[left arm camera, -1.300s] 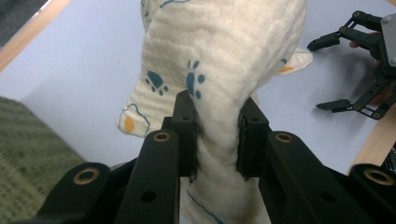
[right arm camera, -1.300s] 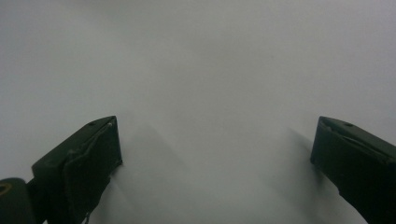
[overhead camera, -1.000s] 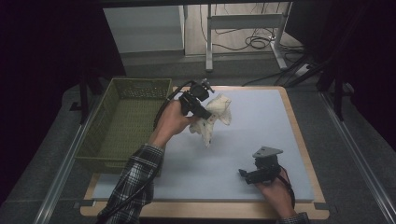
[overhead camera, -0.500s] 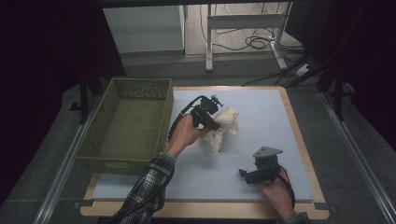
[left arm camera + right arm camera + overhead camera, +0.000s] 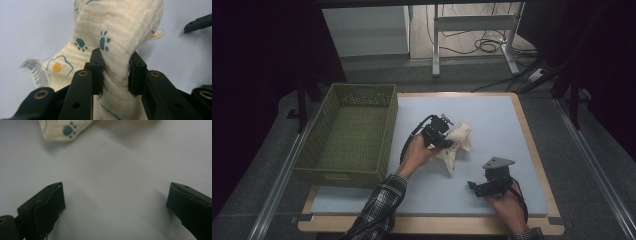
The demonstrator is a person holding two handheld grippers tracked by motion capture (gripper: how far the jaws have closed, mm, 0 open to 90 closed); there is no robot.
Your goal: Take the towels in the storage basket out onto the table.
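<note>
Left gripper [image 5: 443, 134] clamped on cloth [image 5: 456, 145], fold bunched between jaws; shifted rightward from basket [image 5: 349, 135] side, toward right gripper [image 5: 479, 187]. Right jaws wide, empty, cloth just ahead. Probably a handover or spread next.

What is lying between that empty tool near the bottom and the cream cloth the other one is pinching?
Nothing visible. The right tool sits open, and only bare blue mat lies between it and the cloth, which the left tool holds bunched in its jaws.
</note>
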